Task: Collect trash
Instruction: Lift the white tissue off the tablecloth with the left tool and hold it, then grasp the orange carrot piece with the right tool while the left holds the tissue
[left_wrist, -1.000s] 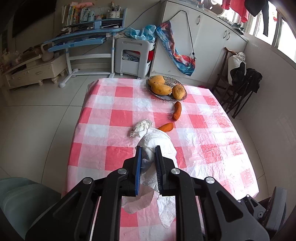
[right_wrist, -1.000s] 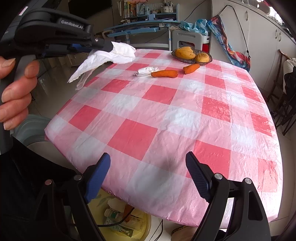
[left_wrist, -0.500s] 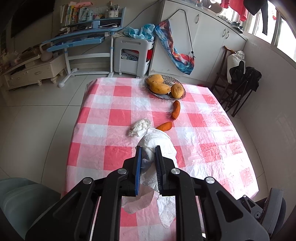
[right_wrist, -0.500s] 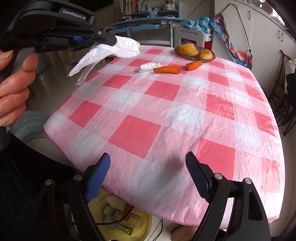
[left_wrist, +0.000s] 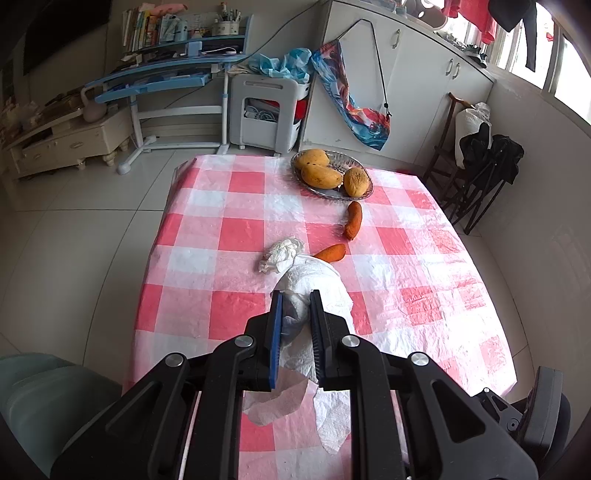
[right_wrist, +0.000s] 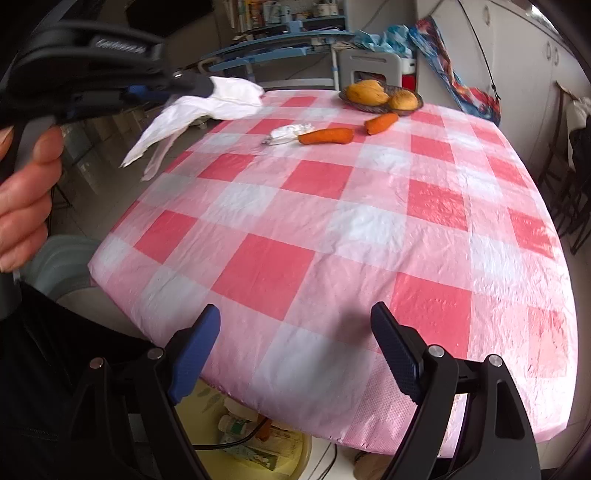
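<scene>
My left gripper (left_wrist: 295, 295) is shut on a large white paper napkin (left_wrist: 317, 275) and holds it in the air above the pink checked table (left_wrist: 236, 236); the napkin's loose ends hang below the fingers. In the right wrist view the same napkin (right_wrist: 229, 98) hangs from the left gripper (right_wrist: 207, 86) over the table's left edge. A smaller crumpled white tissue (left_wrist: 282, 253) lies on the table beside a carrot (left_wrist: 330, 253); the tissue also shows in the right wrist view (right_wrist: 288, 132). My right gripper (right_wrist: 295, 330) is open and empty at the table's near edge.
A second carrot (left_wrist: 354, 220) and a dish of mangoes (left_wrist: 330, 173) sit at the table's far end. A pale green bin (left_wrist: 40, 402) stands by the left front corner. A yellow basin with bottles (right_wrist: 258, 443) lies under the table. Chairs (left_wrist: 480, 177) stand at the right.
The left gripper has drifted back and left with the napkin, so the table looks slightly farther. The right gripper has moved a little nearer to the table edge, still open.
</scene>
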